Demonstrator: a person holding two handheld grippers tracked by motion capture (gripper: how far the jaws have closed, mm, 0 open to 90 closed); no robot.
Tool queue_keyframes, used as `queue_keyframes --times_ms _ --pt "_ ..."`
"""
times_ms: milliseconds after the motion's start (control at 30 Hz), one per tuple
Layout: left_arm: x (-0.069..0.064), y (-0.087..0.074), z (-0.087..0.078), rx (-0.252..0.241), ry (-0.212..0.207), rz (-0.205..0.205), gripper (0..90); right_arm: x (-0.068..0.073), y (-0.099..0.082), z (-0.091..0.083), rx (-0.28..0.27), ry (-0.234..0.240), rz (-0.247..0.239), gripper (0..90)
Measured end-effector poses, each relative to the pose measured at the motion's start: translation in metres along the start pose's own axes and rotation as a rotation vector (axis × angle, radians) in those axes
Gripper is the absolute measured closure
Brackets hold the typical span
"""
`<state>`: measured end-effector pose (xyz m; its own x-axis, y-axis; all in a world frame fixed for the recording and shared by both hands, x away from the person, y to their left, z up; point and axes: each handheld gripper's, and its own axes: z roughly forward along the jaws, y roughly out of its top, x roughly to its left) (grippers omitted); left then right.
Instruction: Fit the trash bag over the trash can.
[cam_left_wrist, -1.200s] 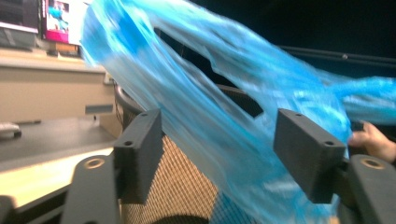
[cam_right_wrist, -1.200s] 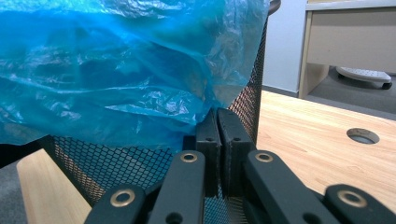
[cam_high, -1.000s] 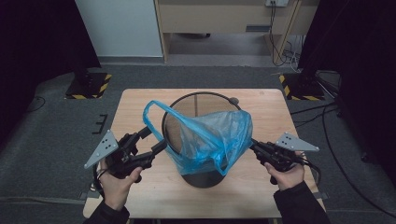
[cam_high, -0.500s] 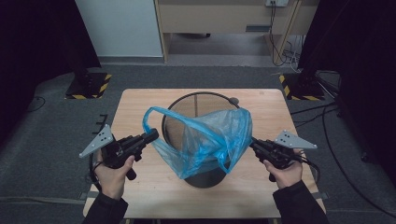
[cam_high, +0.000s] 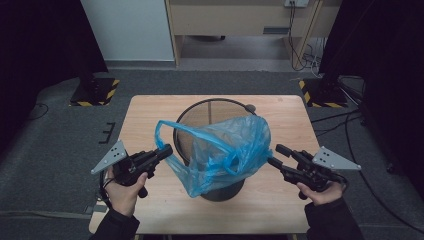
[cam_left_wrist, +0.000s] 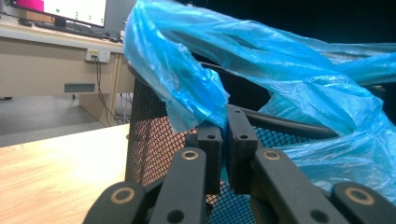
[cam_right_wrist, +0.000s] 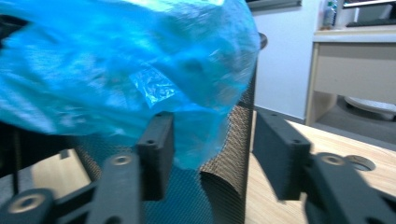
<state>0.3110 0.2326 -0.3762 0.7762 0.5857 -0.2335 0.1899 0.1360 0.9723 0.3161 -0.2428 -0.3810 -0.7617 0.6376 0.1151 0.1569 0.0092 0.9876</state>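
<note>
From the high view, the blue bag (cam_high: 225, 150) hangs half over the black mesh bin (cam_high: 212, 145) in the middle of the bench (cam_high: 280, 200), bunched on the near side of the rim, with the far side of the rim bare. The left claw (cam_high: 167, 149) is at the bag's left edge and the right claw (cam_high: 274, 155) sits just beside the bag's right edge, so each hand has its own side close by. In the left gripper view, the left claw (cam_left_wrist: 223, 140) is pinched shut on a fold of the blue bag (cam_left_wrist: 187, 88), right by the bin's rim (cam_left_wrist: 289, 125). In the right gripper view, the right claw (cam_right_wrist: 212, 144) has just been opening and stands apart; a corner of the bag (cam_right_wrist: 140, 70) hangs down between its jaws, but the pads do not press it. The bag lies straight ahead of it and a little up, so I think the right claw needs a new hold there to pull that side over the rim.
</note>
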Motion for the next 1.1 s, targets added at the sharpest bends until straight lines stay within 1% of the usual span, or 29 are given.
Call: queue_keyframes --times_ms 100,167,333,367,400,433,533,600,667,700,767,800,833,900,1033,1100 --pt "-0.001 -0.001 0.001 0.001 0.000 -0.001 85.5 0.003 0.001 -0.010 -0.037 0.024 0.000 41.6" --pt "-0.002 -0.001 0.002 0.002 -0.005 -0.002 85.5 0.004 0.005 -0.014 -0.060 0.034 0.002 41.0" --pt "-0.006 0.002 0.003 -0.012 -0.012 0.004 85.2 0.007 0.021 -0.021 -0.131 0.033 -0.013 39.1" --pt "-0.007 0.003 0.002 -0.012 -0.012 0.008 85.2 0.008 0.026 -0.022 -0.149 0.036 -0.015 38.4" --pt "-0.007 0.004 0.002 -0.019 -0.009 0.006 85.2 0.009 0.029 -0.021 -0.156 0.042 -0.015 38.2" --pt "-0.007 0.004 0.001 -0.019 -0.006 0.008 85.3 0.010 0.035 -0.019 -0.169 0.054 -0.025 37.8" --pt "-0.007 0.005 0.000 -0.025 0.001 0.002 85.7 0.016 0.042 -0.009 -0.168 0.094 -0.046 37.5" --pt "-0.007 0.006 0.000 -0.031 0.004 -0.003 86.2 0.023 0.045 0.003 -0.149 0.130 -0.058 37.3" --pt "-0.007 0.007 -0.001 -0.033 0.005 -0.001 86.9 0.029 0.047 0.014 -0.134 0.149 -0.083 38.5" --pt "-0.007 0.007 -0.002 -0.036 0.006 -0.002 87.2 0.031 0.047 0.019 -0.130 0.148 -0.097 42.8" --pt "-0.007 0.009 -0.004 -0.039 0.016 0.002 87.8 0.035 0.048 0.026 -0.122 0.138 -0.122 60.8" --pt "-0.007 0.009 -0.005 -0.040 0.021 0.002 88.0 0.035 0.048 0.028 -0.116 0.131 -0.121 73.1" --pt "-0.006 0.010 -0.006 -0.040 0.027 0.004 88.2 0.035 0.049 0.028 -0.105 0.128 -0.109 80.0" --pt "-0.004 0.010 -0.009 -0.036 0.042 0.010 88.7 0.033 0.049 0.026 -0.110 0.107 -0.097 88.9" --pt "0.001 0.008 -0.012 -0.032 0.074 -0.006 89.2 0.024 0.051 0.013 -0.137 0.063 -0.058 90.0" --pt "0.003 0.007 -0.012 -0.023 0.082 -0.004 89.3 0.018 0.051 0.008 -0.144 0.047 -0.048 90.0"
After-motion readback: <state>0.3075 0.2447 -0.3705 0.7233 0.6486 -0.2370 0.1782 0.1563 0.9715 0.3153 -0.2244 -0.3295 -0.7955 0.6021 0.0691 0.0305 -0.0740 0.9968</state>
